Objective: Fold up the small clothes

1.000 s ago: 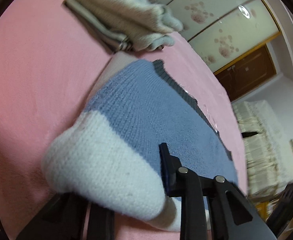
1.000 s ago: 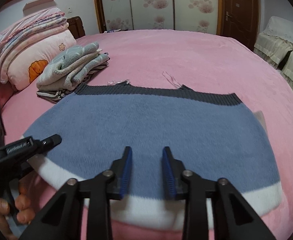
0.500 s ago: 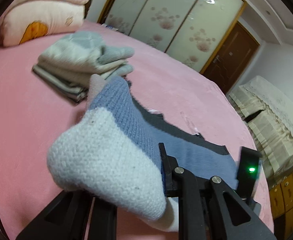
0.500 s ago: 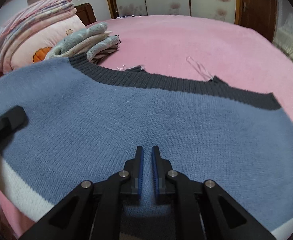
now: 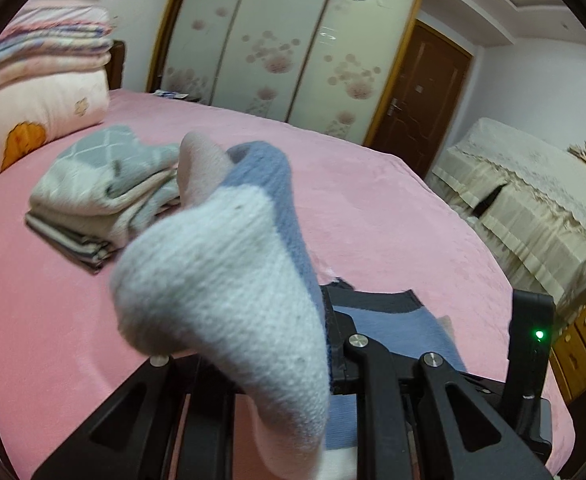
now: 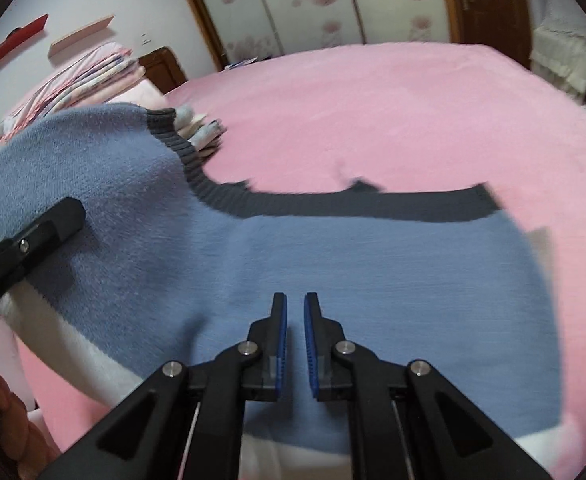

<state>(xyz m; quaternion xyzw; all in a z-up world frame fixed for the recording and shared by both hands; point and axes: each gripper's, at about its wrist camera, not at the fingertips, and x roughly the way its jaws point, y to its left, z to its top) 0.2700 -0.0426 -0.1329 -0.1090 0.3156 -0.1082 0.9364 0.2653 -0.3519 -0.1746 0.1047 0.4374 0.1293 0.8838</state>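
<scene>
Lifting a blue and white sweater off a pink bed.
At lower left, the left gripper pinches its raised white hem; bottom centre, the right gripper sits nearly closed over blue knit, grip unclear.

The sweater's lifted white hem covers the left gripper's near finger and pad in the left wrist view. In the right wrist view the sweater hides most of the folded clothes toward the bed's head. The picture's lower edge cuts off its white hem, and its dark collar band is blurred.
</scene>
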